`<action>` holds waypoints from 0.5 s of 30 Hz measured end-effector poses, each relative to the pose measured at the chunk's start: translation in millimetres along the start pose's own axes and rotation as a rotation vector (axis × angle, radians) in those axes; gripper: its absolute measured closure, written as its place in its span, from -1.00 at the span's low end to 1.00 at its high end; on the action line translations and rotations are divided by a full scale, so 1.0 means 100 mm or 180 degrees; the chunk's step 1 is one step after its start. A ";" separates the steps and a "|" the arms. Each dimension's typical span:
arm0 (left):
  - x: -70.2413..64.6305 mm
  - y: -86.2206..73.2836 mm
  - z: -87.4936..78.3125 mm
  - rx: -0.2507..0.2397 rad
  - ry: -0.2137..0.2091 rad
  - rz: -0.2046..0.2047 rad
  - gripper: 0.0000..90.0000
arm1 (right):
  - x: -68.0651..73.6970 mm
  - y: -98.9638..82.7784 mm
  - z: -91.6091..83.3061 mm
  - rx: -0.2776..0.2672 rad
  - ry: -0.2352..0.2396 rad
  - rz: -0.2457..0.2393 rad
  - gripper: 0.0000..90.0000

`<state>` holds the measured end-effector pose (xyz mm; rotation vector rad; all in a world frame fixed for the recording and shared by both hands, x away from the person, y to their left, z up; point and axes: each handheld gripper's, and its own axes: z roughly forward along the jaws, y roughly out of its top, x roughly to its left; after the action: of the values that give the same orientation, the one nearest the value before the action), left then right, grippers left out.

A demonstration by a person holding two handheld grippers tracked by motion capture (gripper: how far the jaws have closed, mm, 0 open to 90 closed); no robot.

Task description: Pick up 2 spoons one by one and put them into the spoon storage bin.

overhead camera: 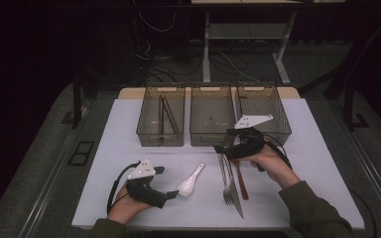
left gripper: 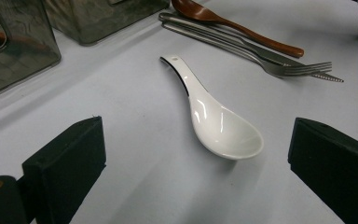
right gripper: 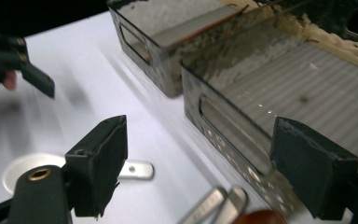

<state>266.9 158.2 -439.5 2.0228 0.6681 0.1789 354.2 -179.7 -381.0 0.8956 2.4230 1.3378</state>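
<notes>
**Risks around the cutlery pick-up**

We have both grippers low over the counter (overhead camera: 129, 124), sorting cutlery toward the three bins (overhead camera: 212, 116) at the far edge. Our left gripper (overhead camera: 171, 194) sits with its fingers (left gripper: 65, 168) released, the bowl of the white spoon (left gripper: 216, 121) lying between them on the counter, not yet pinched. Our right gripper (overhead camera: 219, 148) hovers with its fingers (right gripper: 98, 163) spread wide and grasping nothing, just above the handle ends of the fork (overhead camera: 225, 181), the knife (overhead camera: 234, 188) and the wooden spoon (overhead camera: 241, 181).

The main danger, as we judge it, is at the right side: those three pieces lie touching or just beside one another, so a closing pinch could catch two handles at once, or nudge one and scatter the rest. The right gripper is also close to the front wall of the middle bin, which a careless sweep could knock.

On the left, the spoon is smooth and glossy with a rounded bowl; fingers closing on it may squeeze it out sideways, toward the fork tines nearby.
</notes>
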 end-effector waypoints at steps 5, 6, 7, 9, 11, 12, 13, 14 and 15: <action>0.00 0.01 0.00 0.0016 0.0008 0.0013 -0.93 | 0.03 -0.17 -0.12 -0.0105 -0.0159 -0.0005 -0.69; 0.00 0.01 0.01 0.0025 0.0005 0.0026 -0.93 | 0.02 -0.20 -0.14 -0.0103 -0.0126 0.0018 -0.71; 0.00 0.00 0.01 0.0020 0.0006 0.0026 -0.93 | 0.02 -0.24 -0.17 -0.0107 -0.0143 0.0051 -0.70; 0.00 0.01 0.01 0.0019 0.0005 0.0025 -0.93 | 0.02 -0.30 -0.23 -0.0109 -0.0201 0.0103 -0.70; 0.00 0.01 0.02 0.0019 0.0001 0.0009 -0.93 | 0.01 -0.36 -0.28 -0.0116 -0.0184 0.0154 -0.70; 0.00 0.01 0.02 0.0012 0.0000 0.0003 -0.93 | 0.01 -0.39 -0.31 -0.0114 -0.0182 0.0168 -0.70; 0.00 0.01 0.02 0.0011 -0.0001 0.0005 -0.93 | 0.00 -0.42 -0.33 -0.0111 -0.0171 0.0177 -0.69; 0.00 0.01 0.01 0.0011 -0.0001 0.0012 -0.93 | 0.00 -0.47 -0.36 -0.0110 -0.0170 0.0188 -0.69; 0.00 0.01 0.01 0.0009 -0.0002 0.0012 -0.93 | 0.00 -0.51 -0.39 -0.0107 -0.0170 0.0188 -0.69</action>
<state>267.7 156.8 -439.1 2.0269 0.6646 0.1795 315.4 -226.1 -401.8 0.9885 2.3445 1.3528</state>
